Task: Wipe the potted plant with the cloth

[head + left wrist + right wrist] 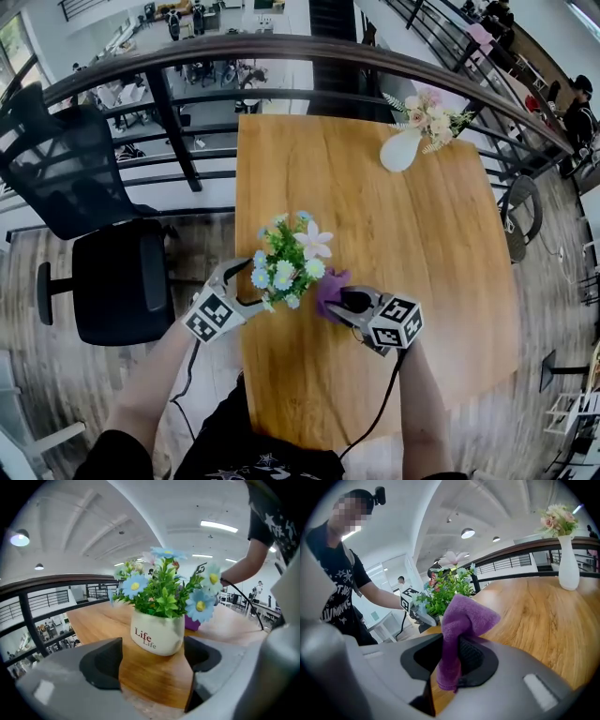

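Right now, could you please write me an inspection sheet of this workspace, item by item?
Surface: wooden table, mostly bare.
Job's things: potted plant upright near the table's front left; purple cloth close on its right.
Clutter: white vase of flowers near the far edge.
Grippers: left gripper open, fingers apart, the plant just ahead of them and not pressed; right gripper shut on the cloth.
Cables: black cable hangs from the right gripper past the front edge; a second cable runs from the left gripper.
Surroundings: black office chair left of the table; curved railing behind it.
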Motion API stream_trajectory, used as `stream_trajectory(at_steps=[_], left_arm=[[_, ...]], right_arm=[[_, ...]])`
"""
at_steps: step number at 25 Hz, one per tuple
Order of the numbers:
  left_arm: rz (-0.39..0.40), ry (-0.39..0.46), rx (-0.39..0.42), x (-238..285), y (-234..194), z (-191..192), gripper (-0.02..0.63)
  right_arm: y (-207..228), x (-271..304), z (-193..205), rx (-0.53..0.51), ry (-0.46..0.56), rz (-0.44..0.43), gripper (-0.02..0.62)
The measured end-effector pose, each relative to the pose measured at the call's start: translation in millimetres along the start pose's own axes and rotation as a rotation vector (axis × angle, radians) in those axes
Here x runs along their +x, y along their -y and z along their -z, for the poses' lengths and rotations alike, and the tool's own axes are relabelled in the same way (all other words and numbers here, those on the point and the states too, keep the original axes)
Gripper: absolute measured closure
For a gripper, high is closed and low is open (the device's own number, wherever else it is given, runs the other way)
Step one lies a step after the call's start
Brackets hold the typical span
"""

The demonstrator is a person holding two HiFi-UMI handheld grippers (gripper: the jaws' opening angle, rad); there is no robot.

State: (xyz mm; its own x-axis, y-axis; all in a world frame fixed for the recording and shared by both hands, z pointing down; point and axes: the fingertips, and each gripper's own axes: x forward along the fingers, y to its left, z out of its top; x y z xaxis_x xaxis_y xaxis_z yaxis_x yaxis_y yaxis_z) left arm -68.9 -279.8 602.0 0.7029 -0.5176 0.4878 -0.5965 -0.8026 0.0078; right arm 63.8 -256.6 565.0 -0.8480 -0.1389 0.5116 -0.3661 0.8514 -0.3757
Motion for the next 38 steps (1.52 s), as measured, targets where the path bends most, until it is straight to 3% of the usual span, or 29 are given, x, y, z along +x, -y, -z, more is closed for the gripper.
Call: stream_trajectory(at_steps=[5,8,12,20,23,25,29,38], left_arm=[[-0.165,0.091,-0.185,-6,21,-10,0.161],[-0.248,0.102,-0.278,2,38,-12,0.144],[-0.423,0.087,-0.309,11,35,-23,0.132],[-0.537,0.052,-0.279,29,20,-24,0.126],[-0.513,0.053,-0.265,30,19,-24,0.131],[-0.49,0.056,-0.239,28,18,-27,0.198],[-0.44,0.069,-0.218,27,21,-23,0.199],[-0.178,0.112,-0.04,8,26,-25,0.201]], right_arm=[[39,-7,-33,-0.091,-0.009,0.107,0.508],[61,2,-55,-0.138,-0.039,0.094,0.508],[82,23,-71,-0.208,-0.136,0.034,0.508],[103,63,-88,-0.26,-0.22,-0.073,0.509],[102,78,-86,-0.283,-0.25,-0.119,0.509],[99,87,-83,-0.306,-0.285,-0.155,0.509],[91,96,-76,-0.368,-0.376,-0.218,0.509],[69,98,-59,-0.426,-0.519,-0.383,0.514]])
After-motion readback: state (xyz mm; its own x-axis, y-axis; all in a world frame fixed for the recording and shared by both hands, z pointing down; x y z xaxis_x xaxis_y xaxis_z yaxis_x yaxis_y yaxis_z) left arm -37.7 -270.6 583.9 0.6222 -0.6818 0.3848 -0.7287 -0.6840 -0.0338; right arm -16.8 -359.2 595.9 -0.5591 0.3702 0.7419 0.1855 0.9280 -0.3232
